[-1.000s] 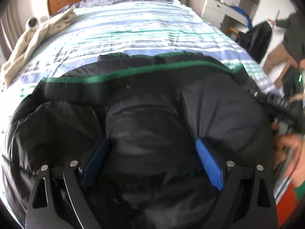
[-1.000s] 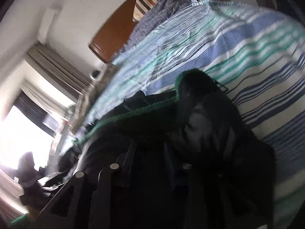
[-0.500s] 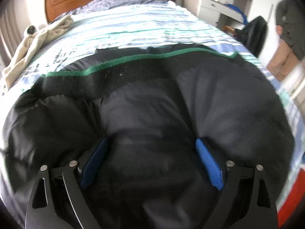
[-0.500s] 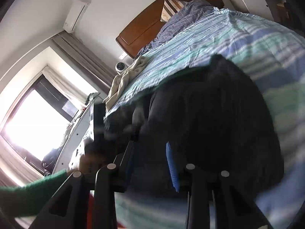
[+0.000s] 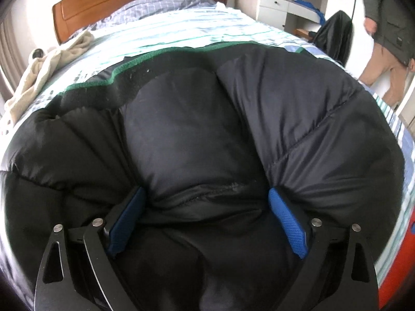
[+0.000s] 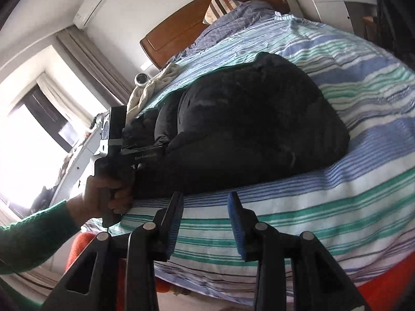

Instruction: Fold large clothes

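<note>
A black puffy jacket (image 5: 207, 129) with a green-edged hem lies bunched on the striped bed (image 5: 197, 26). My left gripper (image 5: 205, 202) stands wide open, its blue pads (image 5: 288, 223) pressed into the jacket on both sides of a padded fold. In the right wrist view the jacket (image 6: 254, 119) is a folded mound on the bed, and the left gripper's body (image 6: 114, 140) is held at its left end. My right gripper (image 6: 205, 202) is open and empty, off the jacket, above the bed's near edge.
A beige cloth (image 5: 49, 70) lies at the bed's left side near the wooden headboard (image 5: 124, 0). A person (image 5: 386, 26) stands at the right by a white cabinet (image 5: 275, 5) and a dark chair (image 5: 334, 36). A window (image 6: 28, 140) is at the left.
My right gripper has let go of the jacket and pulled back off it to the bed's edge. My left gripper has stayed pressed into the jacket.
</note>
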`<state>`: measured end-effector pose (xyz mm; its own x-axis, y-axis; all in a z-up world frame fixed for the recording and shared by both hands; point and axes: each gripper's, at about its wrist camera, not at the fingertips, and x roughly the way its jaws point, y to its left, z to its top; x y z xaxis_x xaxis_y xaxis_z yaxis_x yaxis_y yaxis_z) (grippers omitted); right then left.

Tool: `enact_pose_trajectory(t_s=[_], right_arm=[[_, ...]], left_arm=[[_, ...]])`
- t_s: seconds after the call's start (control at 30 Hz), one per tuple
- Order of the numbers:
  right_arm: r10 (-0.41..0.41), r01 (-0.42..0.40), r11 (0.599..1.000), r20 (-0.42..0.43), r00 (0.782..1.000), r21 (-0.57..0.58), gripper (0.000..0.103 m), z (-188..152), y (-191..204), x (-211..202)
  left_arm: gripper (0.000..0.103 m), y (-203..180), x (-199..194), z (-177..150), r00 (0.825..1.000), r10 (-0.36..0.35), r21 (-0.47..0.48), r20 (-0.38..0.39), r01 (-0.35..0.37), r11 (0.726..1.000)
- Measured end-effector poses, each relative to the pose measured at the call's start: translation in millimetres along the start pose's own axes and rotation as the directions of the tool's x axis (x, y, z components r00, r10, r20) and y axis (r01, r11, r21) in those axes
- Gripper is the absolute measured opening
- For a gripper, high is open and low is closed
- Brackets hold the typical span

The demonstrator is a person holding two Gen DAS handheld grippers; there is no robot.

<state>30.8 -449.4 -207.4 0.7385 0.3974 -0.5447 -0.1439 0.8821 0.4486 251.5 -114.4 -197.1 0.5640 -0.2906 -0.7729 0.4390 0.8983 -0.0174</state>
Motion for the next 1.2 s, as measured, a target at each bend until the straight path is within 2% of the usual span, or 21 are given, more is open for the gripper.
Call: enact_pose_trajectory(t_s=[0.07, 0.2, 0.3, 0.47, 0.6, 0.63, 0.67, 0.73, 0.8, 0.87, 0.9, 0.97, 1.03, 1.13, 1.2], right_arm=[[0.003, -0.003, 1.0, 0.005, 1.0, -0.009, 0.036, -1, 4, -3], [0.009, -0.009, 1.0, 0.018, 1.0, -0.029, 0.036, -6, 10, -14], [0.008, -0.008, 1.0, 0.006, 1.0, -0.023, 0.036, -9, 7, -12], [-0.032, 0.033, 0.998, -0.016, 0.999, 0.053, 0.037, -12, -5, -4], [-0.072, 0.071, 0.991, 0.004, 0.997, 0.11, 0.037, -12, -16, -12], [-0.077, 0.074, 0.987, 0.013, 0.997, 0.139, 0.039, -10, -22, -15], [-0.082, 0.076, 0.981, 0.026, 0.996, 0.18, 0.046, -8, -31, -19], [-0.091, 0.071, 0.961, 0.062, 0.994, 0.266, 0.055, -4, -49, -26], [-0.05, 0.009, 0.926, 0.099, 0.994, 0.377, 0.055, 7, -71, -25], [-0.007, -0.042, 0.883, 0.103, 0.995, 0.467, 0.055, 16, -89, -12], [0.028, -0.062, 0.853, 0.073, 0.997, 0.519, 0.055, 20, -98, 2], [0.017, -0.025, 0.815, 0.019, 1.0, 0.579, 0.054, 24, -109, 22], [-0.049, 0.028, 0.8, 0.019, 0.999, 0.599, 0.053, 27, -113, 27], [-0.094, 0.027, 0.75, 0.066, 0.993, 0.661, 0.053, 29, -117, 29], [-0.098, 0.003, 0.746, 0.104, 0.99, 0.666, 0.054, 34, -118, 37]], left_arm=[[0.09, 1, -12, 1, 1.0, -0.015, 0.0, -0.015, 0.015, 1.0], [0.091, -3, -41, -23, 0.997, -0.081, 0.028, 0.001, 0.081, 0.996], [0.092, -9, -37, -39, 0.998, -0.052, 0.029, 0.026, 0.051, 0.998], [0.094, -22, -21, -43, 0.998, 0.031, 0.066, 0.055, -0.035, 0.997], [0.094, -20, -34, -45, 0.999, 0.023, 0.083, 0.044, -0.027, 0.996], [0.093, -19, -39, -45, 0.999, 0.024, 0.084, 0.037, -0.027, 0.996], [0.091, -17, -50, -42, 0.999, 0.017, 0.07, 0.035, -0.02, 0.997], [0.091, -13, -71, -38, 0.996, -0.032, 0.017, 0.079, 0.031, 0.999], [0.091, -13, -84, -31, 0.989, -0.088, -0.014, 0.12, 0.09, 0.996], [0.089, -24, -89, -27, 0.979, -0.141, 0.018, 0.146, 0.139, 0.99], [0.089, -33, -87, -27, 0.976, -0.159, 0.05, 0.148, 0.153, 0.987], [0.089, -55, -74, -32, 0.973, -0.209, 0.135, 0.099, 0.195, 0.971], [0.09, -71, -47, -39, 0.968, -0.25, 0.183, -0.009, 0.247, 0.952], [0.097, -83, -31, -48, 0.972, -0.232, 0.229, -0.028, 0.232, 0.945], [0.099, -83, -26, -46, 0.968, -0.249, 0.207, -0.036, 0.251, 0.946]])
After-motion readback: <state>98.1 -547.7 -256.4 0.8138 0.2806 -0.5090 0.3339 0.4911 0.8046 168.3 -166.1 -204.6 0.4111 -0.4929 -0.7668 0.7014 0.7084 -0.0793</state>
